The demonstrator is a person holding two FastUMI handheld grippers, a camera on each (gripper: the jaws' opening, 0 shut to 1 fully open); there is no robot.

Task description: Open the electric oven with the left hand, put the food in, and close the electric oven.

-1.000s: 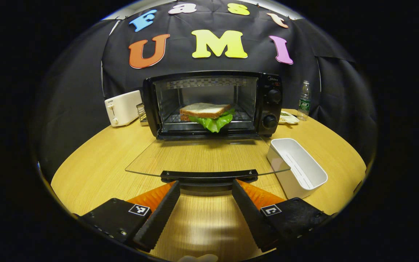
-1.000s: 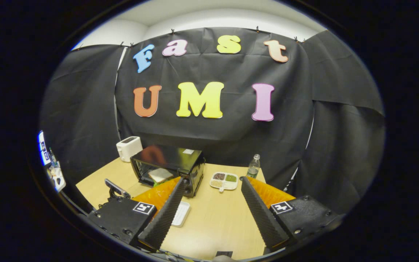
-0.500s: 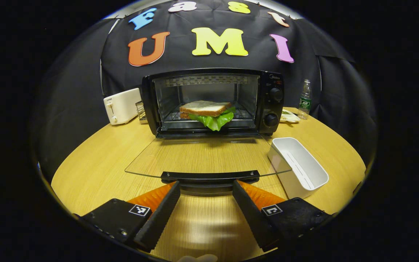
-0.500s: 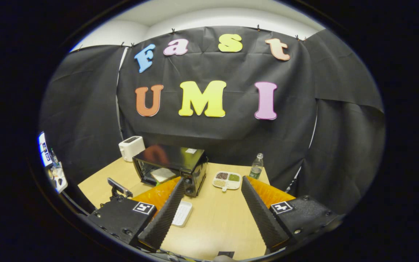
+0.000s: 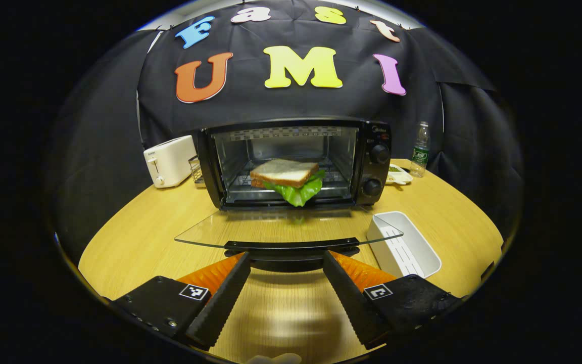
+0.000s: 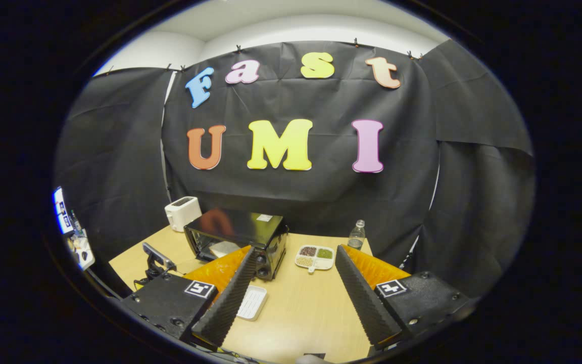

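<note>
The black electric oven [image 5: 296, 162] stands at the back of the round wooden table [image 5: 139, 237]. Its glass door [image 5: 271, 230] hangs wide open, almost flat. Inside, on the rack, lies a sandwich [image 5: 286, 174] of white bread with green lettuce hanging over the front. My left gripper [image 5: 286, 258] is open, low at the table, its fingertips just under the door's black handle [image 5: 291, 246] and not touching it. My right gripper [image 6: 295, 253] is open and empty, high above the table. From there the oven [image 6: 238, 235] and the sandwich [image 6: 223, 247] show far below.
A white rectangular tray [image 5: 404, 245] sits right of the door, close to its corner. A white toaster [image 5: 170, 161] stands left of the oven. A divided snack plate [image 5: 398, 174] and a water bottle [image 5: 421, 149] are at the back right.
The left gripper has sunk lower, so the door now looks nearly edge-on, and its tips sit closer under the handle. The right gripper has drifted slightly. Both stay open.
</note>
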